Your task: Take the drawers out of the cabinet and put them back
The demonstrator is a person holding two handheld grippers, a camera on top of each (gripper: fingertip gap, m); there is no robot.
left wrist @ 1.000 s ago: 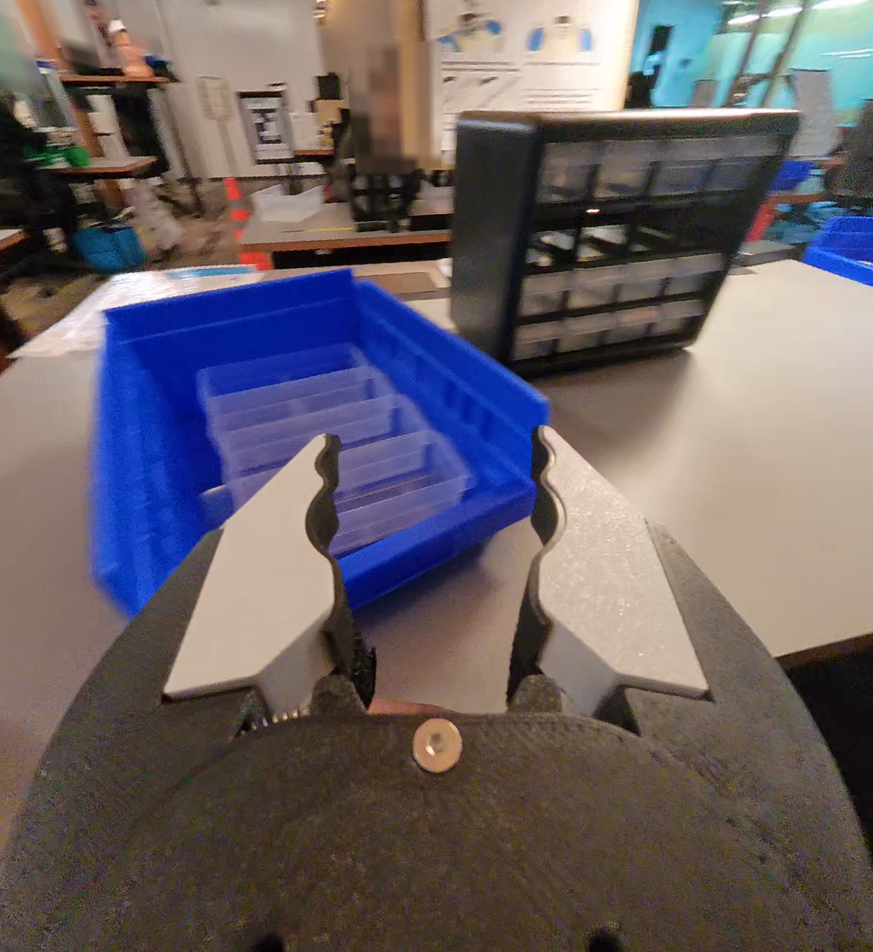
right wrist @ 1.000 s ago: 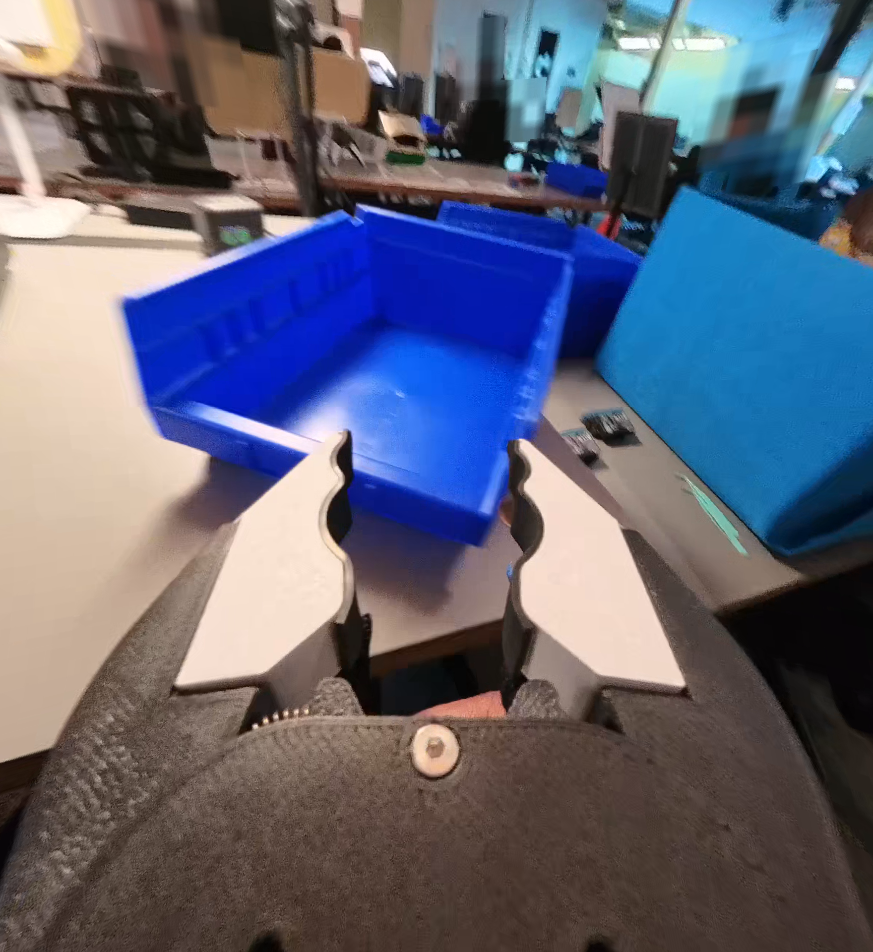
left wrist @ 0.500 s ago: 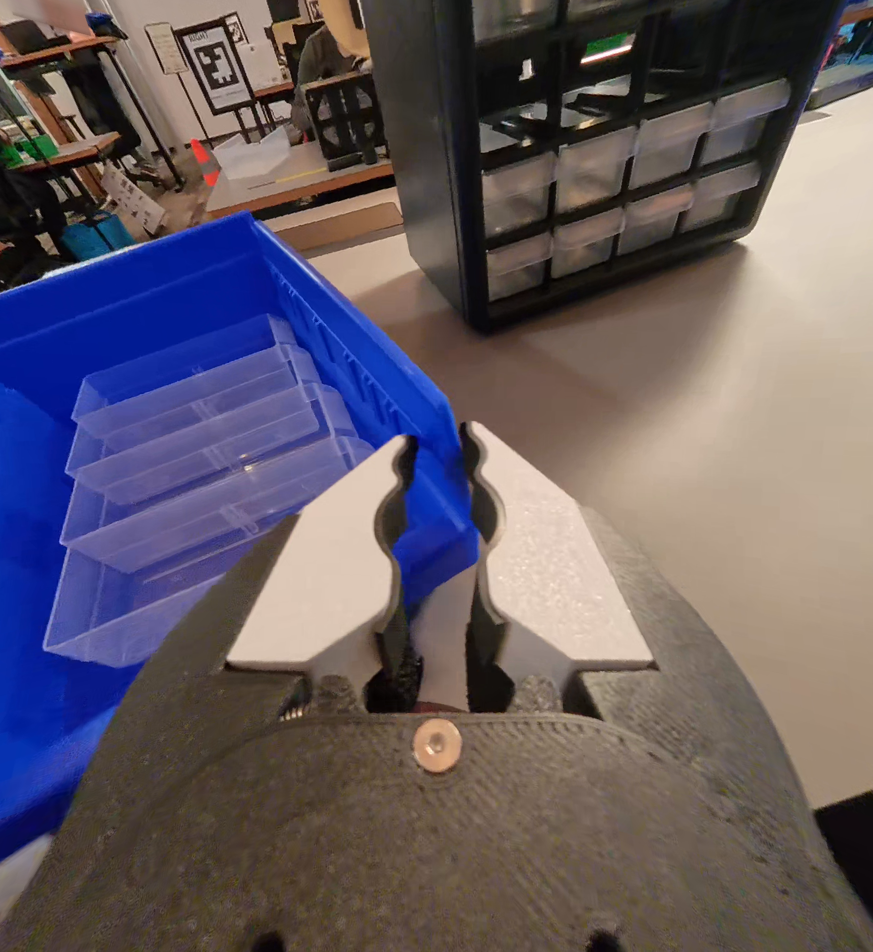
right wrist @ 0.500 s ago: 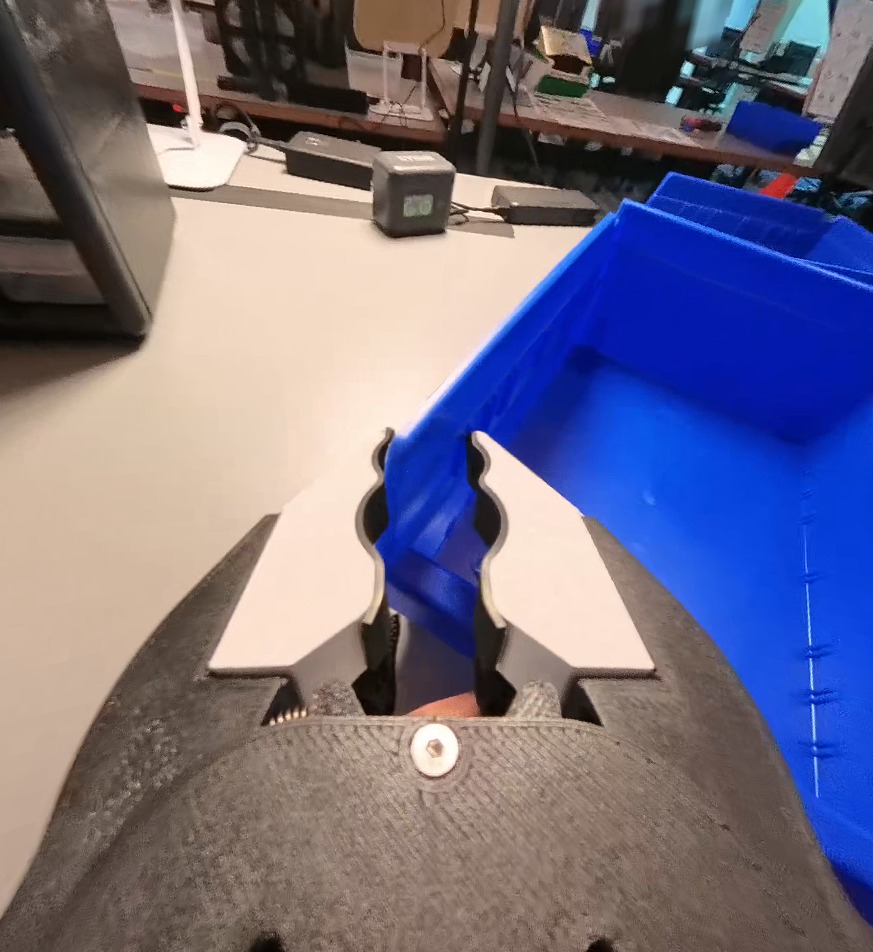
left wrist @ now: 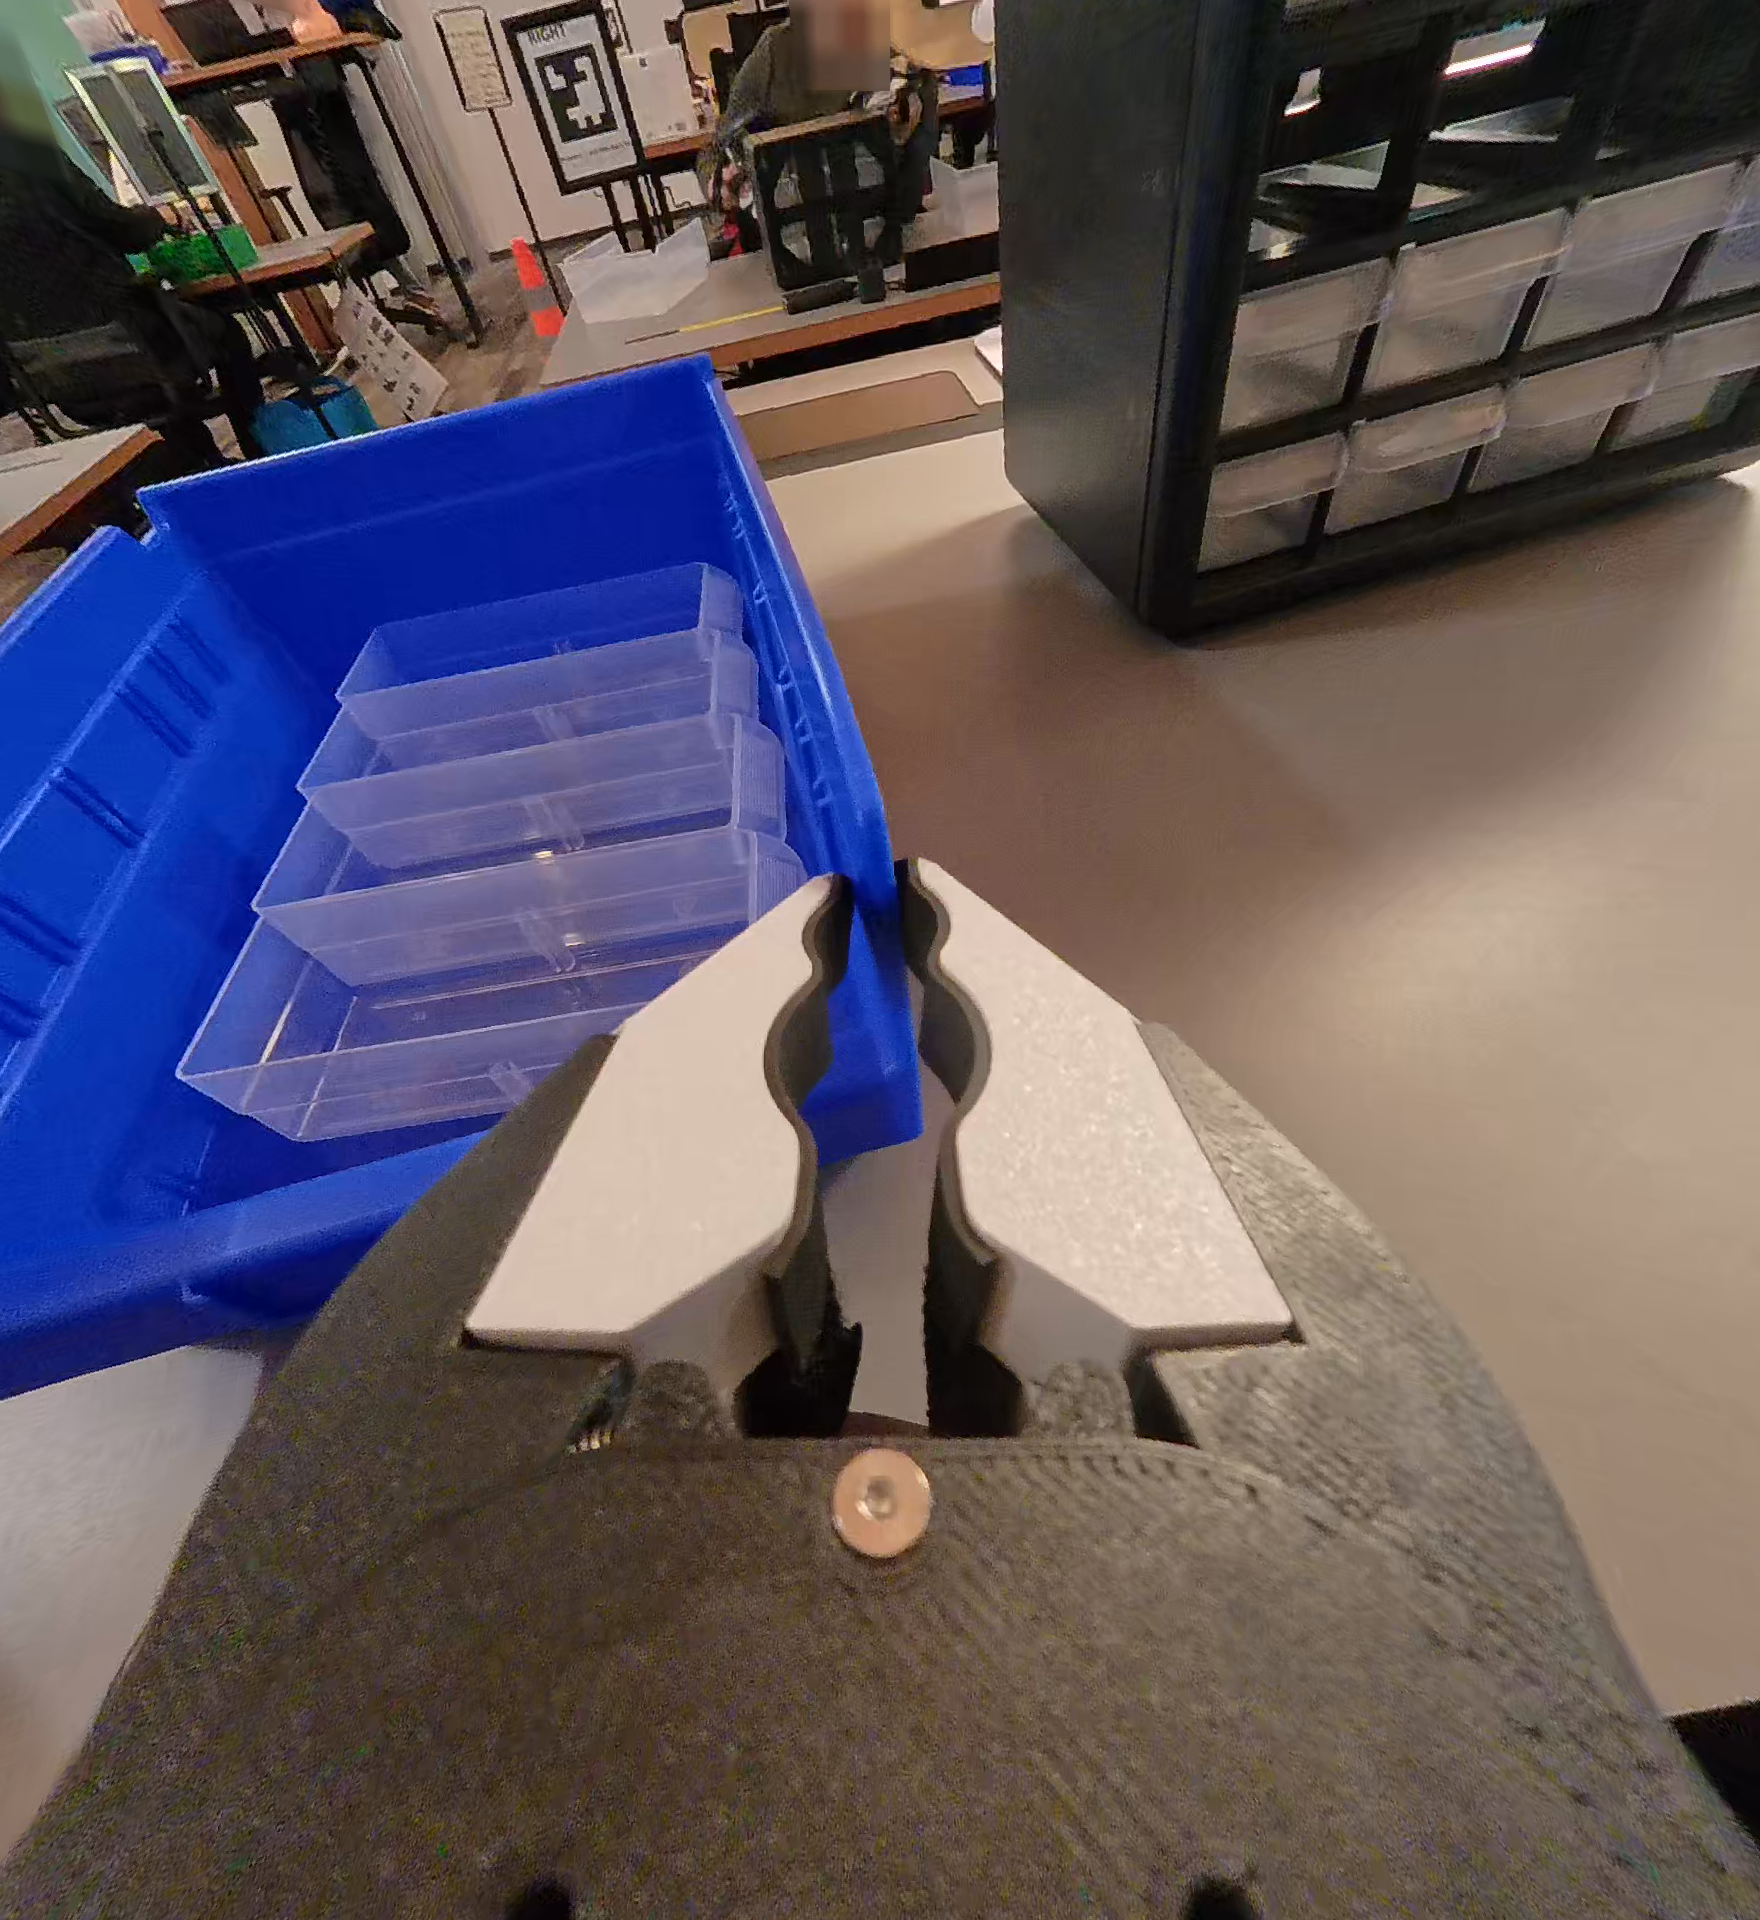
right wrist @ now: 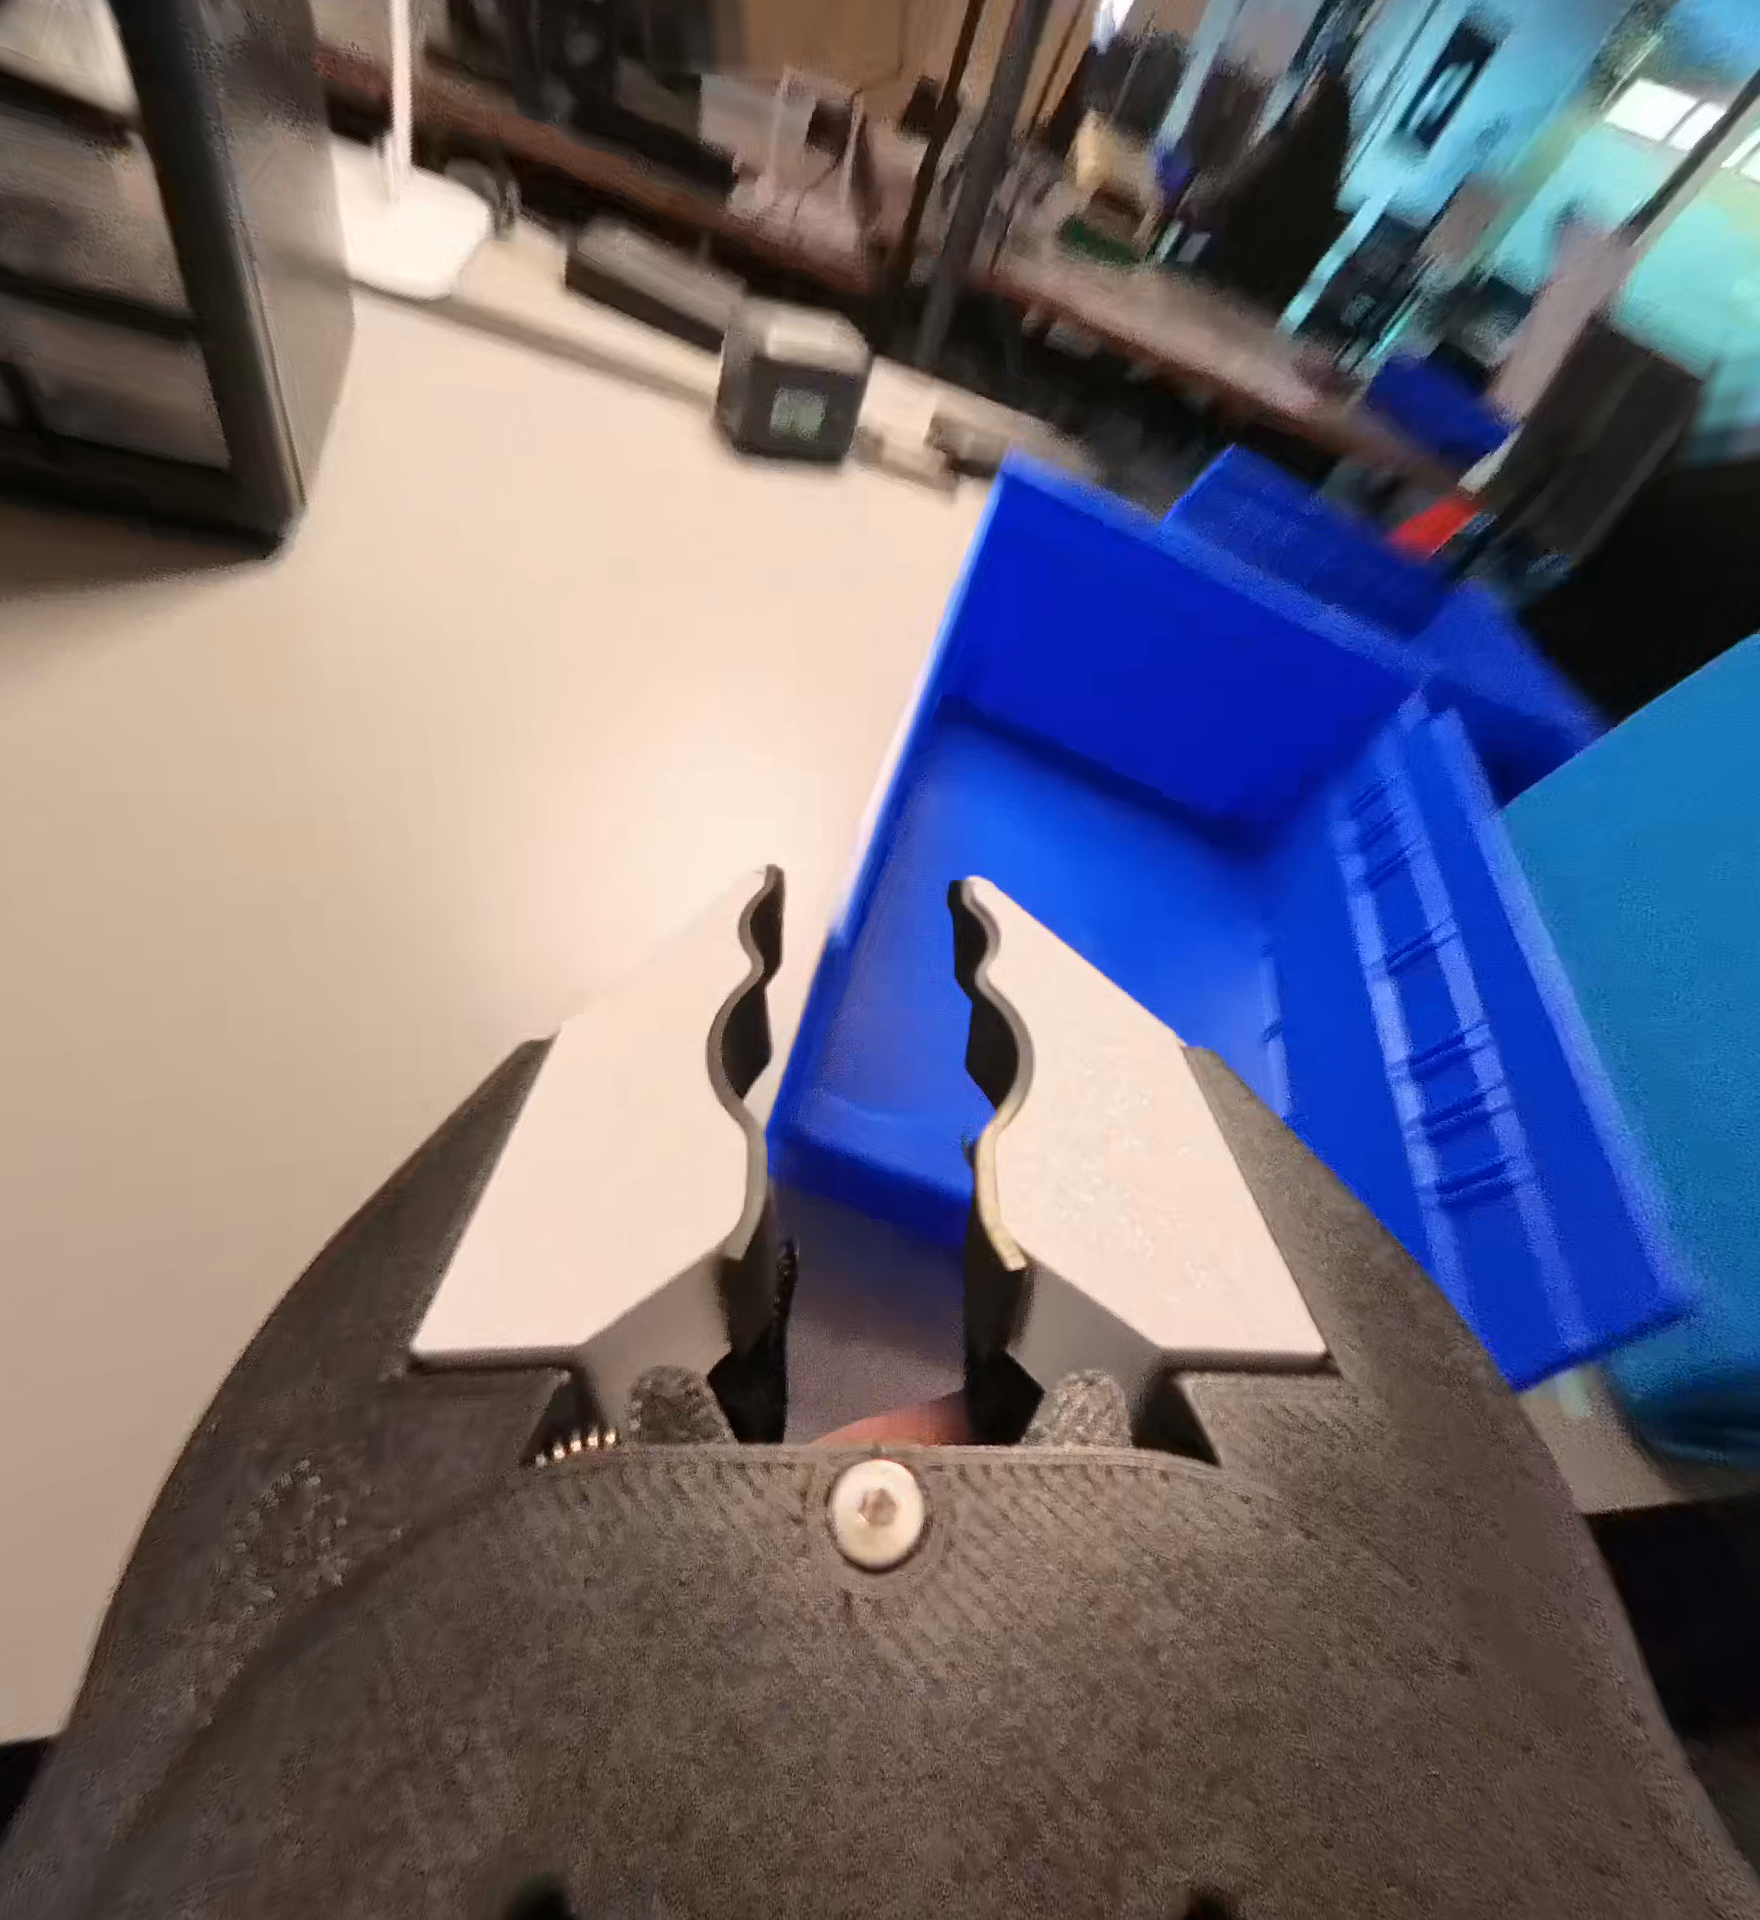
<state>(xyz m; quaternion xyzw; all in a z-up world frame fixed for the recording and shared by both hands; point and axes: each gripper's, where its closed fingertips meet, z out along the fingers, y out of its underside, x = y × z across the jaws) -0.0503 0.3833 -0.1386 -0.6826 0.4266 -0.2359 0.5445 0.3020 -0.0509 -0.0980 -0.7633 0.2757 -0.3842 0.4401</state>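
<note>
grey table | left hand-held gripper clamps blue bin wall

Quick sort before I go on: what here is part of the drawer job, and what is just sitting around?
Job:
- black cabinet
- clear drawers in the left bin
- left tongs, shut on that bin's wall
- right tongs, open at the empty bin

Lying about:
- grey box
- white lamp base
- teal panel

The grey table carried a black drawer cabinet. A blue bin sat left of the cabinet, another blue bin to its right.
</note>
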